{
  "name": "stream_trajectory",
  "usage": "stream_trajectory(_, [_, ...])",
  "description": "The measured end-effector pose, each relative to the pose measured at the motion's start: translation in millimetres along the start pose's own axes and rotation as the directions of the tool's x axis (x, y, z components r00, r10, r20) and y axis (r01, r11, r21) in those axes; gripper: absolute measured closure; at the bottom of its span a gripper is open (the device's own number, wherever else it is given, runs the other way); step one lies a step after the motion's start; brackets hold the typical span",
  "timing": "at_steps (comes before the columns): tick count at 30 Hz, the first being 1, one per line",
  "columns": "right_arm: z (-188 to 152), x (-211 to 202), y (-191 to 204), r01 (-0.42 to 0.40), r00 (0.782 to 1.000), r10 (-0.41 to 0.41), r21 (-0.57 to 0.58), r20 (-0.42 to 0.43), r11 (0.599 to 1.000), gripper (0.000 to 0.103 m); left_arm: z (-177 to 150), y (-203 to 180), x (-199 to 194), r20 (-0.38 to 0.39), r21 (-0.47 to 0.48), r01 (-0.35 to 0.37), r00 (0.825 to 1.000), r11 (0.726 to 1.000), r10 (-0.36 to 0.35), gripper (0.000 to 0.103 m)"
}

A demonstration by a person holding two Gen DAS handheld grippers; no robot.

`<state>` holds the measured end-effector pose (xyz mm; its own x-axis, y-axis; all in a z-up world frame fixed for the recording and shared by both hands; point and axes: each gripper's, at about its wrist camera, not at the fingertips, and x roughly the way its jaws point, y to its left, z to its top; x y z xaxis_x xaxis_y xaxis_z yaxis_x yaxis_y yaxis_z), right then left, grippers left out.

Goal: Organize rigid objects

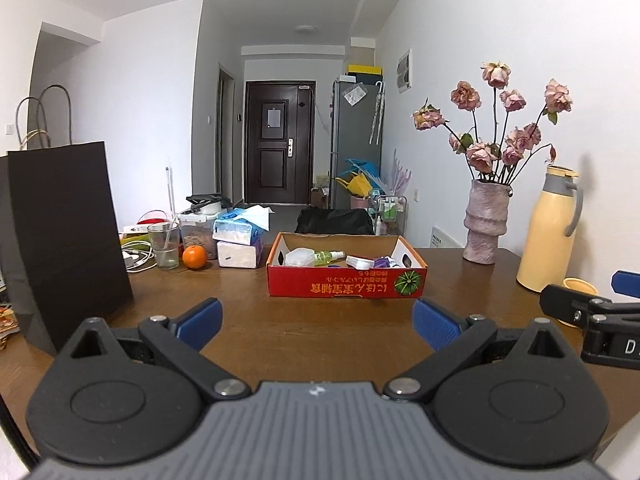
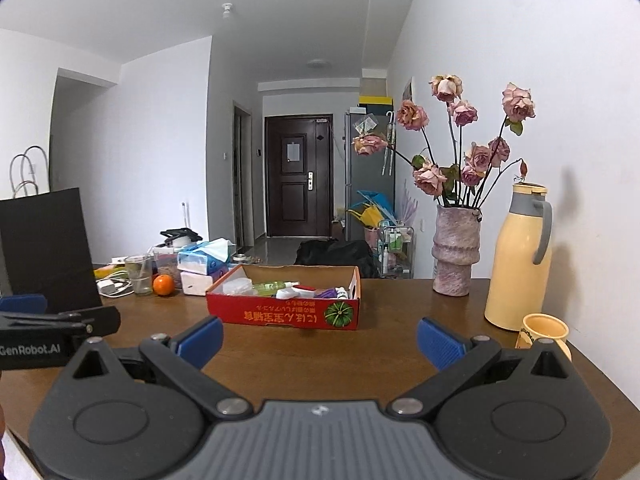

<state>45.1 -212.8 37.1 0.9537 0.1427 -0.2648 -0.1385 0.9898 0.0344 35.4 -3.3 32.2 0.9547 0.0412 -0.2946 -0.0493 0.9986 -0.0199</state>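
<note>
The red cardboard box (image 1: 347, 280) is sitting on the wooden table (image 1: 312, 328), straight ahead of the left gripper (image 1: 318, 322) and well apart from it; both blue pads are standing wide apart with nothing between them. Seen from the right wrist, the same box (image 2: 284, 312) is lying ahead and slightly left of the right gripper (image 2: 320, 340), whose jaws are likewise spread wide and gripping nothing. Bottles and small packages are filling the box; most are overlapping and hard to tell apart. The right-wrist view is showing a yellow mug (image 2: 544, 332) beside the cream thermos (image 2: 520, 256), whereas the left-wrist view is showing only the mug's rim behind the other gripper's body. The black paper bag (image 1: 68, 232) is being cut off at the left edge.
</note>
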Motion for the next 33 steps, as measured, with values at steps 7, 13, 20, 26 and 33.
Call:
stream_trajectory(7, [-6, -16, 5, 0.001, 1.0, -0.002, -0.021, -0.004, 1.0, 0.0, -5, -4, -13, -0.004, 0.012, 0.007, 1.0, 1.0, -0.007, 0.0])
stream_trajectory(13, [-6, -15, 5, 0.0, 1.0, 0.0, -0.017, -0.007, 1.0, 0.0, -6, -5, -12, -0.011, 0.012, 0.013, 1.0, 1.0, -0.013, 0.0])
stream_trajectory(20, [-5, -13, 3, 0.004, 1.0, -0.004, -0.011, -0.011, 1.0, 0.0, -7, -5, -11, -0.014, 0.014, 0.015, 1.0, 1.0, -0.015, 0.0])
stream_trajectory(26, [-5, -11, 2, 0.007, 1.0, -0.007, -0.008, -0.013, 1.0, 0.0, -7, -5, -11, -0.015, 0.013, 0.016, 1.0, 1.0, -0.016, 0.0])
stream_trajectory(33, [-6, -10, 2, 0.008, 1.0, -0.008, -0.007, -0.015, 1.0, 0.0, -7, -5, -11, -0.014, 0.013, 0.017, 1.0, 1.0, -0.017, 0.0])
